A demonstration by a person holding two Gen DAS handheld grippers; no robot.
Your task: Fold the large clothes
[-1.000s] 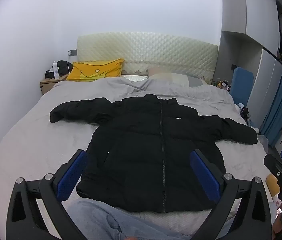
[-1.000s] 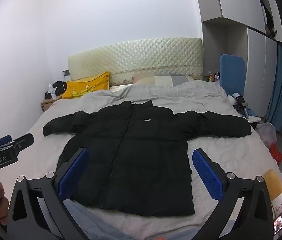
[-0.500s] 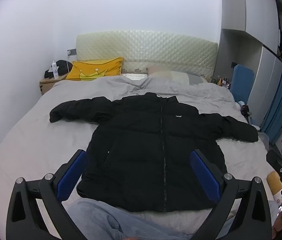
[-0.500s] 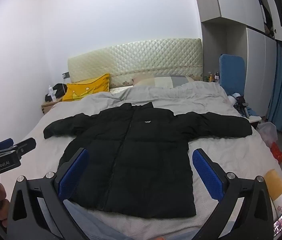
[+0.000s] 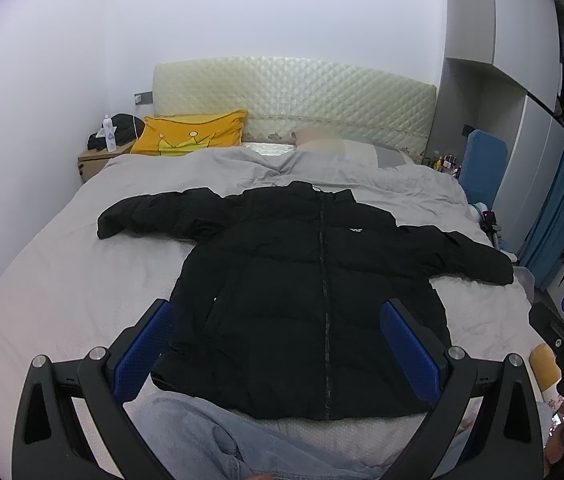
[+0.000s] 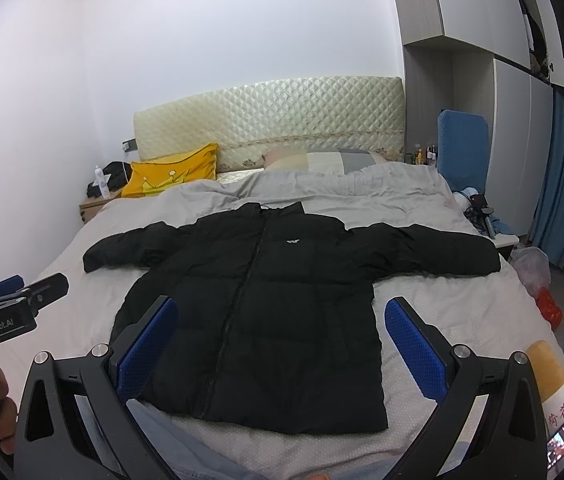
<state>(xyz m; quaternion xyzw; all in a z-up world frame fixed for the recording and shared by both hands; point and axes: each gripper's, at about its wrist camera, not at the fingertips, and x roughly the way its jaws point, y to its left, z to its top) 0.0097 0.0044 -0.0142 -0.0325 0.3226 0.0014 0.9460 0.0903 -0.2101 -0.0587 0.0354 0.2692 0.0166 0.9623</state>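
A black puffer jacket [image 5: 306, 296] lies flat and zipped on the grey bed [image 5: 61, 280], front up, both sleeves spread out to the sides. It also shows in the right wrist view [image 6: 277, 312]. My left gripper [image 5: 277, 344] is open and empty, held above the jacket's hem. My right gripper [image 6: 282, 344] is open and empty, also above the hem. The left gripper's body shows in the right wrist view [image 6: 5, 312], held in a hand at the left edge.
A yellow crown pillow [image 5: 189, 136] and a pale pillow [image 6: 322, 160] lie by the quilted headboard [image 5: 290, 100]. A nightstand [image 5: 93, 160] stands at the far left. A blue chair [image 6: 462, 152], wardrobes and floor clutter [image 6: 534, 272] are on the right. My jeans-clad leg [image 5: 217, 440] is at the bed's foot.
Both views have shifted slightly; the jacket has not moved and both grippers stay open.
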